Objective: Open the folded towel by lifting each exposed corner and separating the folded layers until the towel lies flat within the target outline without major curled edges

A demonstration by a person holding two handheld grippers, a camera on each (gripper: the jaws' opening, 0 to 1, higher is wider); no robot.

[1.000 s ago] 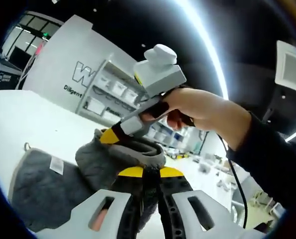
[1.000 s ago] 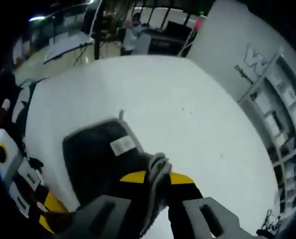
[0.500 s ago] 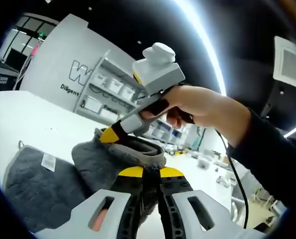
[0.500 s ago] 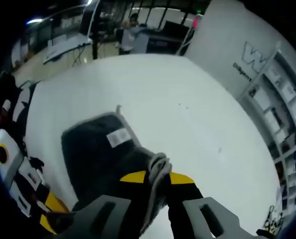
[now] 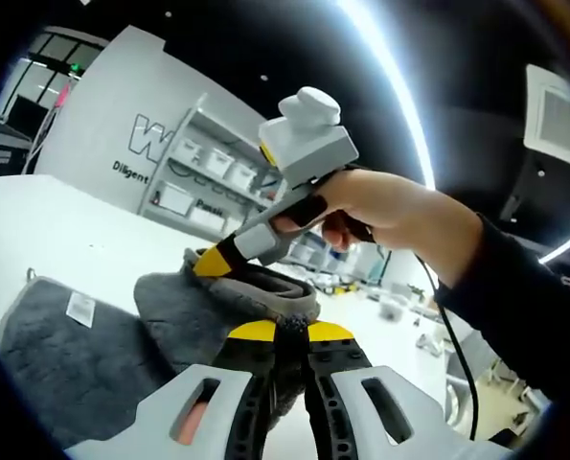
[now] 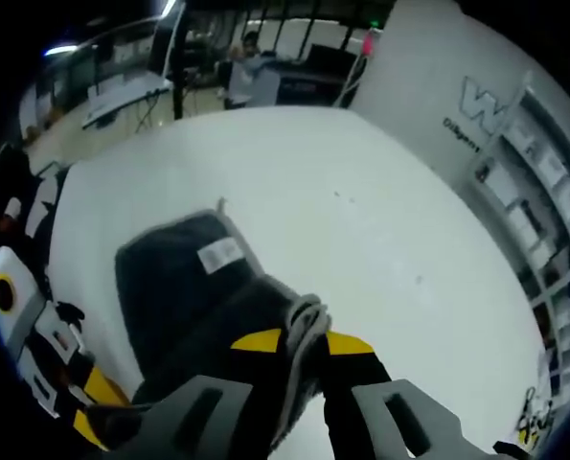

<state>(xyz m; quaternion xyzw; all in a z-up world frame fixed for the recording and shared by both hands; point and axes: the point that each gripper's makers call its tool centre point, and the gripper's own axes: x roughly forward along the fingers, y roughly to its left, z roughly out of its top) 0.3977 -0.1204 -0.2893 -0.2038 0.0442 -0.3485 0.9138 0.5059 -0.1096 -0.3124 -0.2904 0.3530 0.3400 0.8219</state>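
Observation:
A dark grey towel (image 5: pixel 83 350) with a white label (image 5: pixel 79 308) lies partly on the white table (image 5: pixel 55 216), its near part lifted into a hump. My left gripper (image 5: pixel 289 335) is shut on a towel edge at its yellow tips. The right gripper (image 5: pixel 229 257), held by a hand (image 5: pixel 390 206), pinches the raised fold just above. In the right gripper view, my right gripper (image 6: pixel 304 340) is shut on a grey-bordered towel (image 6: pixel 174 297) edge; the label (image 6: pixel 219 255) shows on the flat part. The left gripper (image 6: pixel 88 407) comes in at lower left.
White shelving with bins (image 5: pixel 208 187) and a white wall with lettering (image 5: pixel 160 134) stand behind the table. In the right gripper view, the table (image 6: pixel 361 220) spreads wide and white, with a person (image 6: pixel 246 67) and desks beyond its far edge.
Both grippers keep their hold on the towel. The flat labelled part has slid slightly away and spread a little more; the lifted fold sits a bit higher off the table.

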